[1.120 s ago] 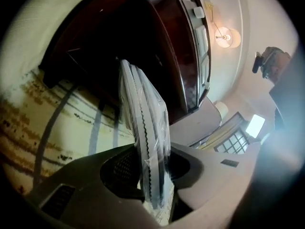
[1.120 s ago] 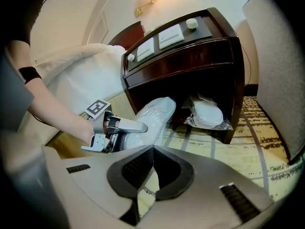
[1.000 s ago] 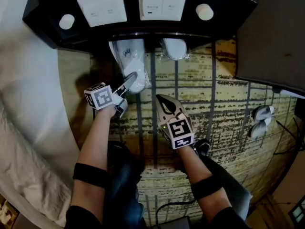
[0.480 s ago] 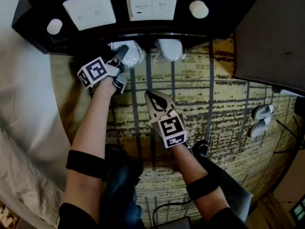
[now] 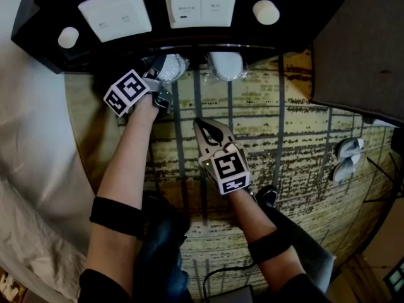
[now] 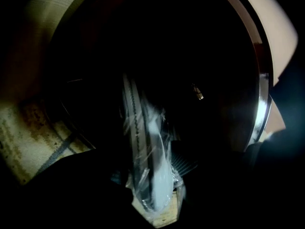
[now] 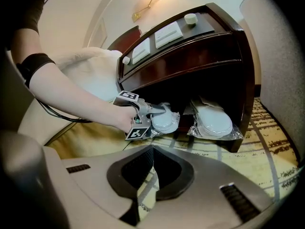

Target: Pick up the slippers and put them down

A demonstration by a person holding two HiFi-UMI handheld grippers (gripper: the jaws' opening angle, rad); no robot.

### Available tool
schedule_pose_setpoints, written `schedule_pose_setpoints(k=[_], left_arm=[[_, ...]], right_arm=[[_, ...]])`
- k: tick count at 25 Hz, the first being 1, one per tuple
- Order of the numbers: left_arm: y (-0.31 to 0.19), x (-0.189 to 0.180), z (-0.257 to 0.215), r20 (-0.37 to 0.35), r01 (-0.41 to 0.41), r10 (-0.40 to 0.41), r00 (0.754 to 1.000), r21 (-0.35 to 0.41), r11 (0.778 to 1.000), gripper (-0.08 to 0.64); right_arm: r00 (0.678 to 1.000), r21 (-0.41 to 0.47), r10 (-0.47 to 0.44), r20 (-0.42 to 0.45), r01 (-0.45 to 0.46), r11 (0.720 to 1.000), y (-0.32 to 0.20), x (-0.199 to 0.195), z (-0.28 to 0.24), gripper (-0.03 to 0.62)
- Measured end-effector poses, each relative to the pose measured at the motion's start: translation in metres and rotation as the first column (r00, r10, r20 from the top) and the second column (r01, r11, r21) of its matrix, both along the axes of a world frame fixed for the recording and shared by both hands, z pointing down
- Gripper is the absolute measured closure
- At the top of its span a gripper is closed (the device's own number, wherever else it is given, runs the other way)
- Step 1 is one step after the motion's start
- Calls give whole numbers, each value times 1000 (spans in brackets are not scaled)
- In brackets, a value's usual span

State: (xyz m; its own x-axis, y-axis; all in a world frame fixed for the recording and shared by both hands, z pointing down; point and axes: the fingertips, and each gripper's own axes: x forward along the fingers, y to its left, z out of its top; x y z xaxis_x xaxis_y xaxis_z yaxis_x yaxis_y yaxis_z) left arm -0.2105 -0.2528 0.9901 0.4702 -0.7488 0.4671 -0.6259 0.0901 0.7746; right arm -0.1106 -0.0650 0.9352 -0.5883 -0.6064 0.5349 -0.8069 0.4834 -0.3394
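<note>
The left gripper [image 5: 162, 69] reaches in under a dark polished wooden nightstand [image 5: 297, 5] with pale switch panels on its top. Its jaws stand partly apart and have just been opening. A white fabric slipper sealed in clear plastic [image 6: 153, 175] stands on edge between them in the left gripper view. A ridged pad [image 6: 187, 162] shows just to the right of the wrap. The view there is very dark, and nothing shows the pads pinching the slipper. In the right gripper view, one left finger lies across the top of this slipper, which sits at the mouth of the nightstand's open underside, at the edge of a yellow-and-brown striped carpet [image 5: 284, 125].

A second white wrapped slipper [image 7: 215, 120] lies just beside the first, off to the outer side of the left fingers and apart from them, also under the nightstand.

The right gripper [image 5: 199, 126] hangs over the carpet with its jaws closed together and nothing held. Only carpet shows past their tips. Both slippers lie well ahead of its fingertips. White bedding [image 5: 31, 137] spreads out beyond the left arm.
</note>
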Motion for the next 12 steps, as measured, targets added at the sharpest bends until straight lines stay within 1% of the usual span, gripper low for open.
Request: schedule_pose_setpoints(k=[2, 3, 5, 7, 9, 12], left_arm=[[1, -5, 0, 65, 25, -24, 998, -15, 1000, 206], [4, -8, 0, 96, 36, -33, 995, -27, 999, 172], [10, -16, 0, 153, 55, -46, 987, -52, 997, 50], [17, -23, -5, 221, 54, -39, 975, -62, 997, 34], [28, -27, -12, 282, 30, -10, 959, -68, 997, 34], [51, -29, -33, 330, -4, 33, 943, -87, 996, 34]], right_arm=[[1000, 0, 3, 1, -3, 1000, 0, 1, -3, 590], [1000, -1, 4, 0, -4, 1000, 1, 2, -6, 591], [1000, -5, 7, 0, -7, 1000, 3, 4, -12, 591], [1000, -9, 13, -1, -13, 1000, 5, 8, -20, 591], [1000, -15, 23, -2, -23, 1000, 5, 13, -30, 591], [999, -27, 41, -11, -41, 999, 12, 25, -52, 591]])
